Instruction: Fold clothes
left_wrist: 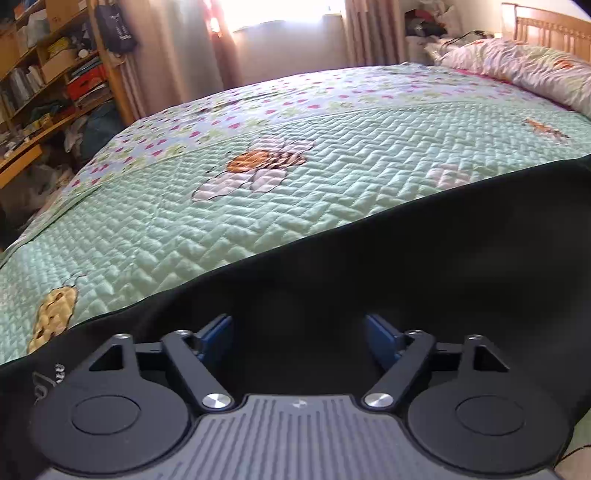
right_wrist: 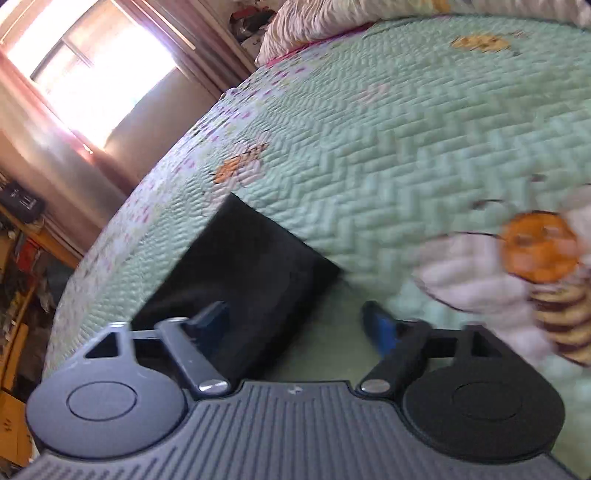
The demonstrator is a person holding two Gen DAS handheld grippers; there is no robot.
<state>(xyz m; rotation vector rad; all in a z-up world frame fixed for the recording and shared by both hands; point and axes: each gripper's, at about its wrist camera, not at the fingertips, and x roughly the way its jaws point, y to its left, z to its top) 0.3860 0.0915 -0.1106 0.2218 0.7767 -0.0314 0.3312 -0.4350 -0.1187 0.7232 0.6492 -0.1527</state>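
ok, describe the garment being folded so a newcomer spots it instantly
Start at the bed under the mint-green quilt printed with bees. On its near edge lies the black garment, flat and plain. It is the only dark, unpatterned thing on the quilt, directly ahead of both open grippers.

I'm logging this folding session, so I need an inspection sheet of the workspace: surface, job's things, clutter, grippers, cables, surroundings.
Surface: green quilted bedspread with bee prints, covering the bed.
Job's things: black garment lying on the bedspread; one corner shows in the right wrist view.
Clutter: rumpled floral duvet at the head of the bed.
Grippers: left hand-held gripper open over the black garment; right hand-held gripper open over the garment's edge.
Cables: nothing seen for certain.
Surroundings: crowded wooden bookshelf, curtained bright window, wooden headboard.
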